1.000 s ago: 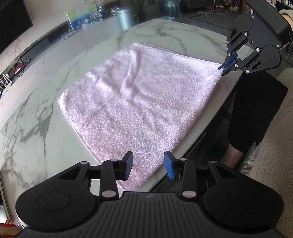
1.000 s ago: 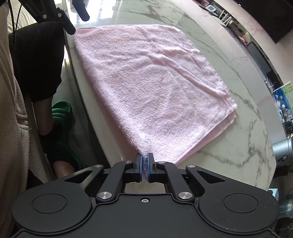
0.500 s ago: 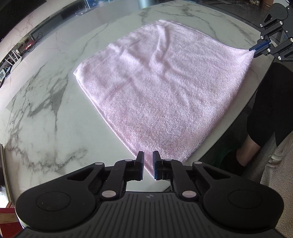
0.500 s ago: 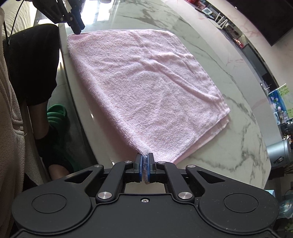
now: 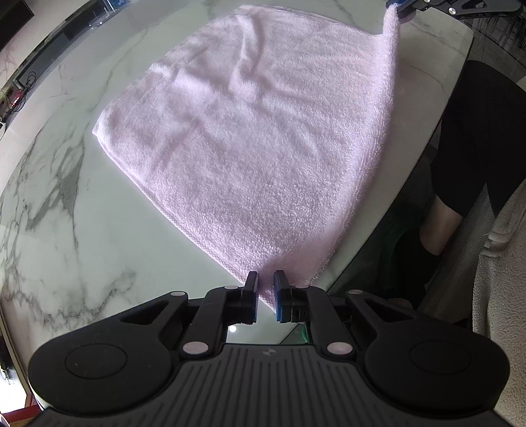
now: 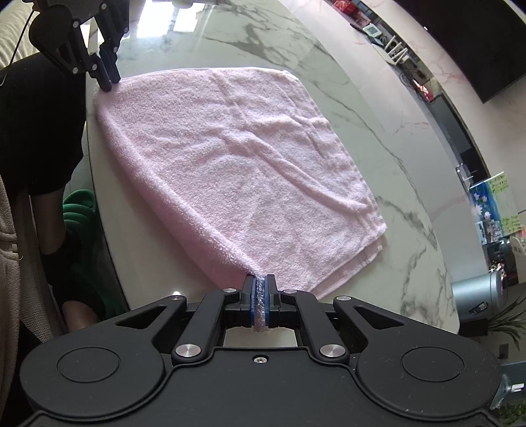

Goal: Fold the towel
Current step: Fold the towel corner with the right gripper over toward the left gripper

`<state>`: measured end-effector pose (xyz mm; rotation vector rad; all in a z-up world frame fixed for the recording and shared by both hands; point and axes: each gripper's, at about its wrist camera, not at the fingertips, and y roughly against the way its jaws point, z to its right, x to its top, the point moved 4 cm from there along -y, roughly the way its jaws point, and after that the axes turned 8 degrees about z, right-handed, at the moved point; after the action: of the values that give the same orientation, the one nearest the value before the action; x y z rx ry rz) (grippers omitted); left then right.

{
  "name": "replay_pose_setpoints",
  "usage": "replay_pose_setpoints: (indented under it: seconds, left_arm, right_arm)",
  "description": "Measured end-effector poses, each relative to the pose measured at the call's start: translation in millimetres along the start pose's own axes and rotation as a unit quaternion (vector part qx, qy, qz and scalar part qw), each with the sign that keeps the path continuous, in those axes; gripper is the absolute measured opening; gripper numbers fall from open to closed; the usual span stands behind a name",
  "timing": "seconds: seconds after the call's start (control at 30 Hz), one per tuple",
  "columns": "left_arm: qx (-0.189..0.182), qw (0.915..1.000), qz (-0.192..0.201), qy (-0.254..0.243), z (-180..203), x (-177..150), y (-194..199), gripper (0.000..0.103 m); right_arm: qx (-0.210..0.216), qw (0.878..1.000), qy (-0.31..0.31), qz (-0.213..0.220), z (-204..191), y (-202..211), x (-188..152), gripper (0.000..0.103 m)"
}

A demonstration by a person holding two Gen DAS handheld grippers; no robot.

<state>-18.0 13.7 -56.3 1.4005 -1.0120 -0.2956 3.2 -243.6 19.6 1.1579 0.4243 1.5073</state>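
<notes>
**Both near corners of the pink towel pinched at the table edge**

We see the pink towel (image 5: pixel 263 141) lying on the white marble table (image 5: pixel 65 210), already doubled over: in the right wrist view a second layer shows along its far right edge and at the corner nearest that camera. The cloth is rumpled with soft creases across its middle. Its near side runs along the table edge, just beside the person's dark-clothed leg (image 5: pixel 476 138).

We hold the left gripper (image 5: pixel 265 295) at one near corner. Its blue-padded fingers (image 5: pixel 282 297) stand close together with a tip of the towel drawn up between them; a narrow gap remains, and the cloth there looks gripped and tented upward. From the right wrist view the same gripper (image 6: pixel 108 82) shows at the towel's far corner, fingers together on the fabric.

We hold the right gripper (image 6: pixel 259 302) at the other near corner. Its fingers (image 6: pixel 270 303) are pressed tight on a thin strip of towel, which sticks out behind the pads. In the left wrist view this gripper (image 5: pixel 399 5) appears at the top of the frame, with the towel edge lifted to it.

A green slipper (image 6: pixel 79 210) sits on the floor by the table, and a grey cylindrical bin (image 6: pixel 476 292) stands beyond the far side.
</notes>
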Motion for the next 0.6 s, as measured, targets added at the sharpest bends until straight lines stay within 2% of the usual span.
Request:
replay_pose_setpoints:
  seconds: [0.17, 0.33, 0.6]
  left_arm:
    - [-0.01, 0.9999, -0.002, -0.004, -1.5, 1.0, 0.3, 0.008]
    - [-0.021, 0.9997, -0.007, -0.013, -2.9, 2.9, 0.6, 0.008]
    - [-0.036, 0.9987, -0.014, -0.033, -2.2, 6.0, -0.1, 0.008]
  right_arm:
    - [-0.021, 0.999, 0.034, 0.018, 22.6, -4.3, 35.7, 0.003]
    - [-0.036, 0.994, 0.088, 0.046, 45.4, -11.0, 87.8, 0.003]
    - [-0.025, 0.98, 0.183, 0.079, 59.7, -36.3, 174.3, 0.003]
